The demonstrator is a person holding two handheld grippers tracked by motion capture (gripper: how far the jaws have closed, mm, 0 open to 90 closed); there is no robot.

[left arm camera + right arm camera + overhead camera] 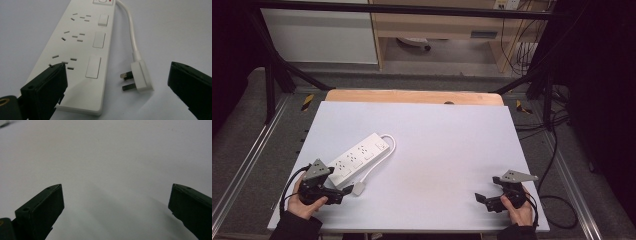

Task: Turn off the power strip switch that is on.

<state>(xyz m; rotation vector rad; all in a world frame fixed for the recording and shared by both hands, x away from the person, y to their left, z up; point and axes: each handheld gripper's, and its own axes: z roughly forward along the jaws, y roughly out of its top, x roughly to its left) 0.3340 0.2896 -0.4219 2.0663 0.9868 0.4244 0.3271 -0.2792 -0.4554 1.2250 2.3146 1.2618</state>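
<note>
White power strip (357,160) lies diagonally at left-centre of high view on pale surface (447,150); its cord (382,160) loops back to plug (358,188) resting beside strip's near end. Left claw (346,191) at lower left, jaws wide apart, near end of strip and plug (137,78) between them. Right claw (479,198) at lower right, jaws apart over bare surface, well apart from strip.

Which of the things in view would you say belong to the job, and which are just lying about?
Likely the job's:
power strip
its plug, lying unplugged beside the strip
left gripper, open around them

Just about:
wooden board beyond the table
floor cables
right gripper, open, idle
</note>
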